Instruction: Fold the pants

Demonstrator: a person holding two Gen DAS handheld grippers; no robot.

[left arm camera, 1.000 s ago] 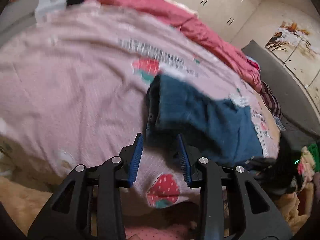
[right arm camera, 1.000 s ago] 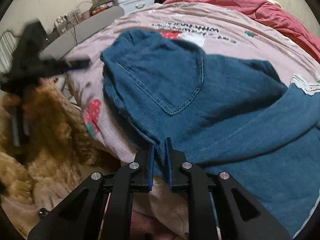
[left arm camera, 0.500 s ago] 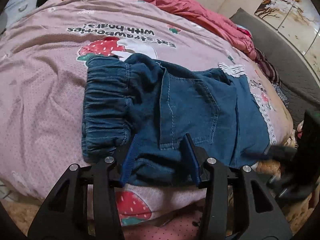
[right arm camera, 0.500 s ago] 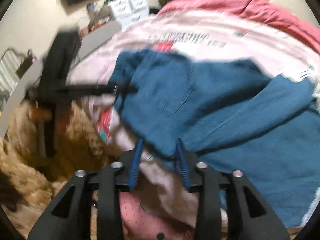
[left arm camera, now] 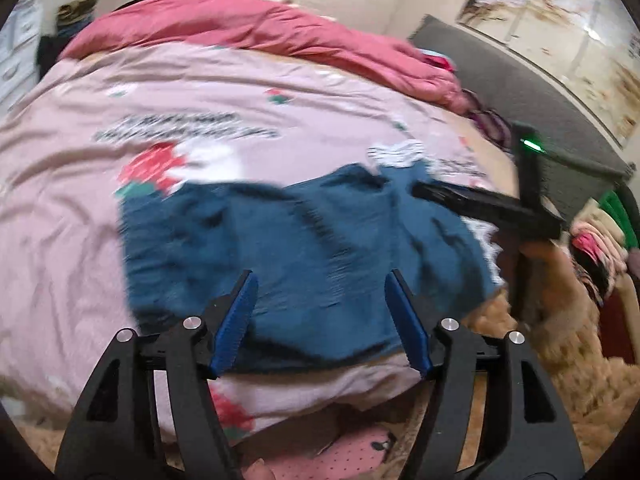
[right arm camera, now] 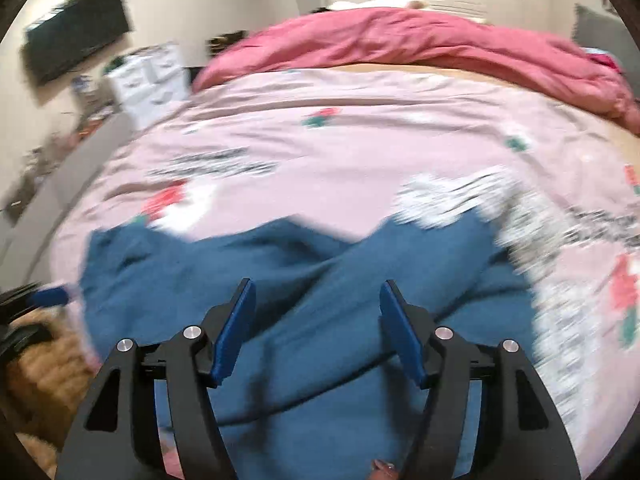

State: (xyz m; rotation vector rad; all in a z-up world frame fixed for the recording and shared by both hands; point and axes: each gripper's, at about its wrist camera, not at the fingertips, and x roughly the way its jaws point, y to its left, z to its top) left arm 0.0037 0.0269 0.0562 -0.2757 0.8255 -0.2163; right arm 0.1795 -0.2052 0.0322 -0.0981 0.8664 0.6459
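Left tongs (left arm camera: 320, 292): jaws opening, blue pads (left arm camera: 236, 320) well apart, nothing gripped. Pants (left arm camera: 304, 264) show in the gap, but the pads do not press on them.

Right tongs (right arm camera: 316, 300): jaws also opening, blue pads (right arm camera: 402, 332) set wide, nothing held. Denim lies under and between the jaws, free of both pads. A thin dark cord crosses the cloth just below the pads.

Pants (right arm camera: 304, 304): blue denim, lying on the bed (left arm camera: 200, 92) along its near edge, spread sideways along that edge. White lace trim (right arm camera: 448, 196) at the end toward the bed's right side. Both views heavily blurred; folds and seams cannot be made out.

Left view: the right tongs (left arm camera: 420, 191) reach in from the right over the lace end of the pants, a green light on the body, a hand behind the handle. Right view: tip of the left tongs (right arm camera: 52, 296) shows at the left edge, beside the pants' other end.

Bed cover is pink with strawberry prints and a line of text. Red quilt (left arm camera: 256, 28) bunched along the far edge. Tan fuzzy rug (left arm camera: 560, 360) on the floor below the near edge. White drawers (right arm camera: 148, 76) beyond the far left corner, dark screen (right arm camera: 76, 32) on the wall above them.
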